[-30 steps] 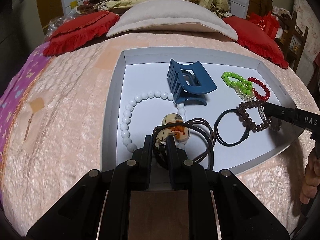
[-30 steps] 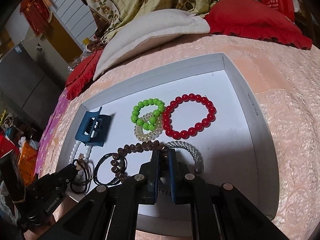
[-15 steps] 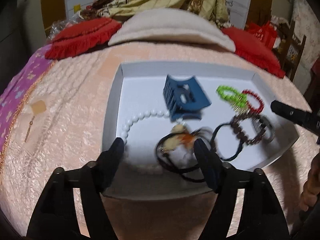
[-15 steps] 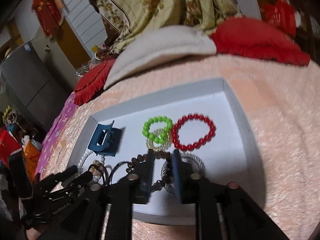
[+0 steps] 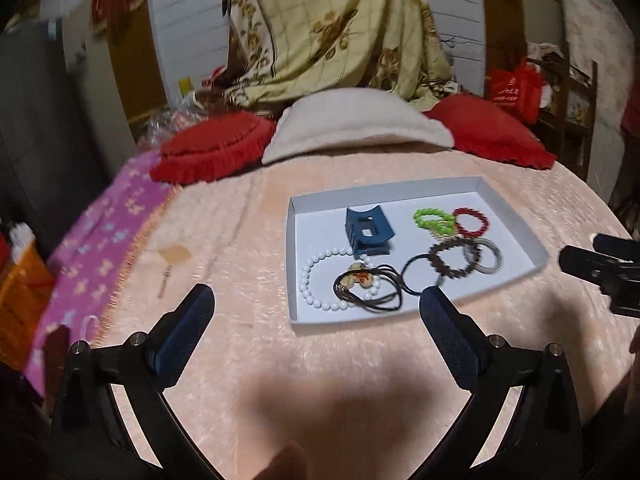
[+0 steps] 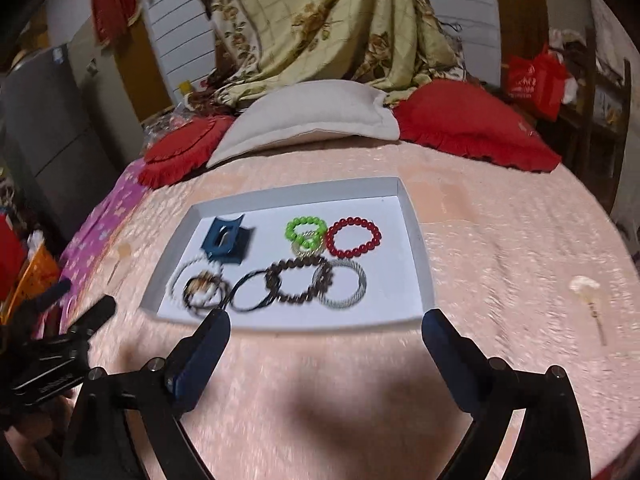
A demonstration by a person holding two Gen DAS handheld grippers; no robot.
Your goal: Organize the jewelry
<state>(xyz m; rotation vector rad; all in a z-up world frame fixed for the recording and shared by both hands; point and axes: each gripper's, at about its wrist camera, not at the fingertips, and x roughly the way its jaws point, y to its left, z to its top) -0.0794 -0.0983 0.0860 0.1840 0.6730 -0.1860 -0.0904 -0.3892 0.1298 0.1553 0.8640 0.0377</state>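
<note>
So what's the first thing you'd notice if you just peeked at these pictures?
Probably the white tray on the pink bedspread, full of colourful jewelry: a bright green bead bracelet beside a red bead bracelet toward the back, and a blue hair claw to their left. Then the two big red pillows beyond the tray, and both grippers open wide.

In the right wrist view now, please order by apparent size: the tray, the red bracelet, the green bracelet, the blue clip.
1. tray
2. red bracelet
3. blue clip, blurred, looks about equal to the red bracelet, so this order is unsure
4. green bracelet
</note>
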